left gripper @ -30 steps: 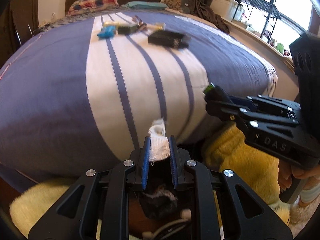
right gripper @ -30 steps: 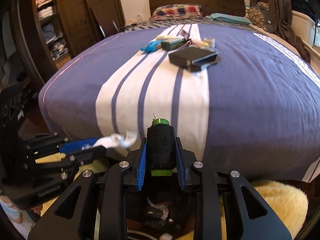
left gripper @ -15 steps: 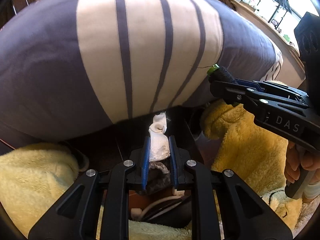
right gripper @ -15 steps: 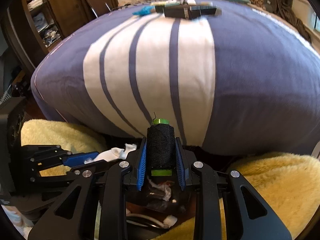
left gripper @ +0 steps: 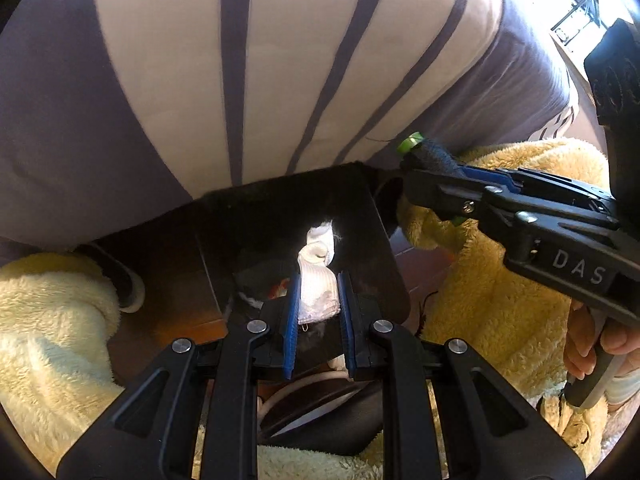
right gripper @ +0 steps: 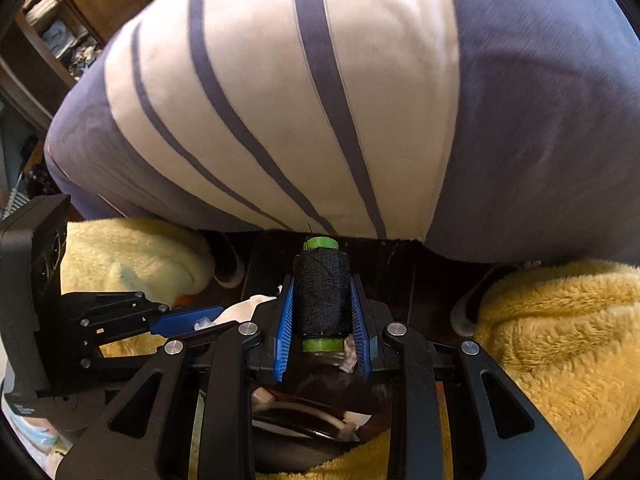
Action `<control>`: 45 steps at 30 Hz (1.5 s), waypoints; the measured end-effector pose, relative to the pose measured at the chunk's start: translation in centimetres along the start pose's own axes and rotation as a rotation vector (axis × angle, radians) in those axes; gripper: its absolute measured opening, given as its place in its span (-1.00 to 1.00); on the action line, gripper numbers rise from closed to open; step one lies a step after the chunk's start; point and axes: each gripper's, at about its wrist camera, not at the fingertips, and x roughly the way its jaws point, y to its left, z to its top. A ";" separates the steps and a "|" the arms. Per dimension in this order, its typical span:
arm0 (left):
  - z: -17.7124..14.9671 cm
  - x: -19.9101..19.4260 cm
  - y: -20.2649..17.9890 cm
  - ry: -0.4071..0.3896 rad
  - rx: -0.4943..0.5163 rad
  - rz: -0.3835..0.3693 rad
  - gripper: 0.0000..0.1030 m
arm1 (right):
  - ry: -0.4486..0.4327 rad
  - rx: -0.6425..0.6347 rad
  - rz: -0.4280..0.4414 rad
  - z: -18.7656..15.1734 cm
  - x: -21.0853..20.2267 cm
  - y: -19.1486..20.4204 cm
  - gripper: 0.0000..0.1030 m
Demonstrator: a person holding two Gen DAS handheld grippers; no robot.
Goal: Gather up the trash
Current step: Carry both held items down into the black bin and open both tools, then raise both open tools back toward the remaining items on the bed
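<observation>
My left gripper (left gripper: 318, 294) is shut on a crumpled white tissue (left gripper: 316, 276) and hangs over the dark mouth of a trash bin (left gripper: 376, 232) at the foot of the bed. My right gripper (right gripper: 323, 300) is shut on a black thread spool (right gripper: 322, 294) with green ends, held upright between the blue pads. In the left wrist view the right gripper (left gripper: 424, 156) comes in from the right with the spool (left gripper: 434, 156) over the bin's far right edge. The left gripper (right gripper: 224, 318) with the tissue (right gripper: 240, 310) shows at the left of the right wrist view.
The purple and white striped bedspread (left gripper: 280, 60) bulges right above the bin. Yellow fluffy fabric (left gripper: 492, 308) lies on both sides of it. White scraps and a cable (right gripper: 304, 412) lie in the bin. A wooden shelf unit (right gripper: 60, 40) stands far left.
Both grippers have sunk from bed height and tipped downward toward the bin, each still clamped on its item. The bed top with its objects has left the view.
</observation>
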 end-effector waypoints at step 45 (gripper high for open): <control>1.5 -14.1 -3.0 -0.330 0.066 0.215 0.84 | -0.356 0.033 -0.135 1.2 -14.5 -0.8 0.93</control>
